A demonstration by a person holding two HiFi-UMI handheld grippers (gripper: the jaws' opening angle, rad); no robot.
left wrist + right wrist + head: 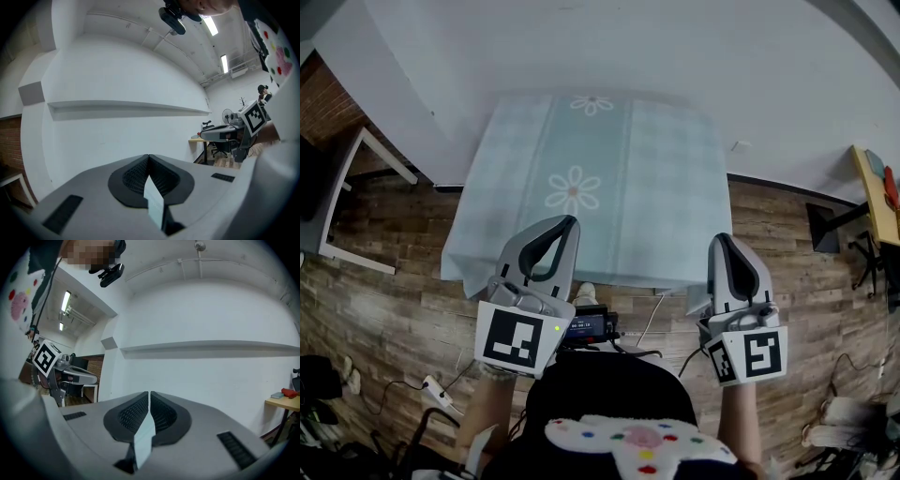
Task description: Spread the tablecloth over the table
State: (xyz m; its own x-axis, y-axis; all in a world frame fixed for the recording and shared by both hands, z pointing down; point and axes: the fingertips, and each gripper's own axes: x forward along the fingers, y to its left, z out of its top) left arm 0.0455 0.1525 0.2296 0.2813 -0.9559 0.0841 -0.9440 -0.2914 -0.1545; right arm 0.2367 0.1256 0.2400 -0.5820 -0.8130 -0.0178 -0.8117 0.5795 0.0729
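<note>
Two thin pinches are all that tie me to the tablecloth (609, 178): the left hand-held gripper (566, 225) is closed on a narrow fold of its pale blue fabric, and the right hand-held gripper (722, 244) is closed on another. My worry is slip — so little cloth sits between each pair of jaws that a sharp tug could pull it free. An uneven pull, one side harder than the other, would likely skew the daisy print. Drawing too far toward me could drag the far edge away from the white wall (581, 47). The cloth lies ahead of both grippers, draped over the desk it hides. Its near hem runs from one gripper to the other, and its near left corner hangs toward the wooden floor (394, 309).
</note>
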